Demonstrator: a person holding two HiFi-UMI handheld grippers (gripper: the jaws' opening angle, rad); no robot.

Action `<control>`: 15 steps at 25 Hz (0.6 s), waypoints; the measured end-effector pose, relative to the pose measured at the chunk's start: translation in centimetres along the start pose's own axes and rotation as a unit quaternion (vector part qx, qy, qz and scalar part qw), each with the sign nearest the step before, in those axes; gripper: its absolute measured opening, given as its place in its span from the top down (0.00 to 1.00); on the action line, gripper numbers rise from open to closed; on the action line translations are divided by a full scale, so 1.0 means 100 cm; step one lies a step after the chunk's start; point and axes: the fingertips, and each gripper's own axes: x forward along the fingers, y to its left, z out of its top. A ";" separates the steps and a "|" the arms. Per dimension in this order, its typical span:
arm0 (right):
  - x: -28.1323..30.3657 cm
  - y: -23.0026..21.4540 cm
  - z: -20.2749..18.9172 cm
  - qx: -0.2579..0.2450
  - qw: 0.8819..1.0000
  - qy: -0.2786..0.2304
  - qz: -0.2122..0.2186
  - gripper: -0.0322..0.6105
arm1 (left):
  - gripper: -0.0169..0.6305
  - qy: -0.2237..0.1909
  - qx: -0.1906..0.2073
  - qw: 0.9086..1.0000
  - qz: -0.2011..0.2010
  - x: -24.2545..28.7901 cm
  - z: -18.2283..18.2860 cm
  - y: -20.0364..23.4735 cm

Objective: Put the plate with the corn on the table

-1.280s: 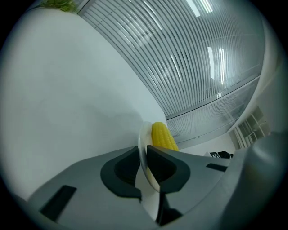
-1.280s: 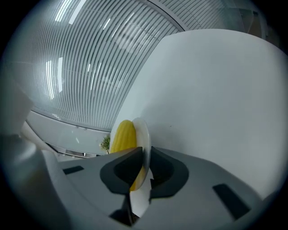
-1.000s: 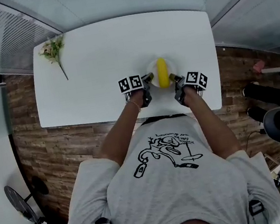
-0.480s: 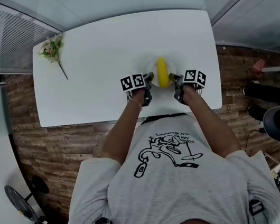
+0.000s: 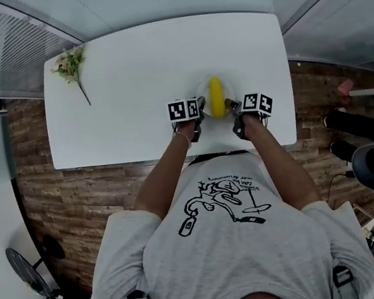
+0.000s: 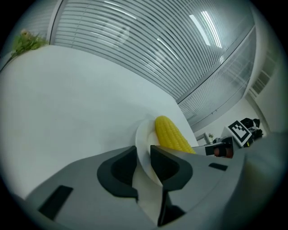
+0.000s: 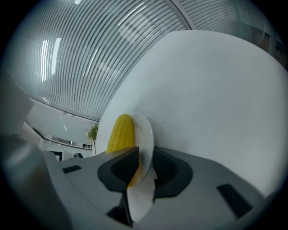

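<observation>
1. Head view: the table (image 5: 137, 68) is mostly bare, with wide room to the left and beyond.
2. Toward its near edge, right of middle, is the plate (image 5: 201, 93).
3. Its opposite rims are pinched by the left gripper (image 5: 199, 107) and the right gripper (image 5: 235, 106).
4. Along the plate lies the corn (image 5: 216, 97).

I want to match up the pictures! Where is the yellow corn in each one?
Head view: corn near the table's near edge, right of middle.
Left gripper view: corn right of centre, just past the jaws.
Right gripper view: corn left of centre, above the jaws.
Shared landmark: the white plate under the corn, clamped in both views' jaws.
</observation>
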 end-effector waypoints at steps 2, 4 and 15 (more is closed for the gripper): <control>-0.001 -0.001 -0.002 -0.021 1.000 0.005 -0.012 0.79 | 0.82 0.002 0.004 1.000 0.004 0.001 -0.001 0.000; -0.001 -0.002 -0.004 -0.033 0.999 0.010 -0.021 0.78 | 0.82 0.006 0.012 1.000 0.010 0.001 -0.003 0.000; -0.007 -0.013 -0.001 -0.092 0.993 0.018 -0.070 0.80 | 0.82 0.016 0.066 0.997 0.044 0.001 -0.001 0.005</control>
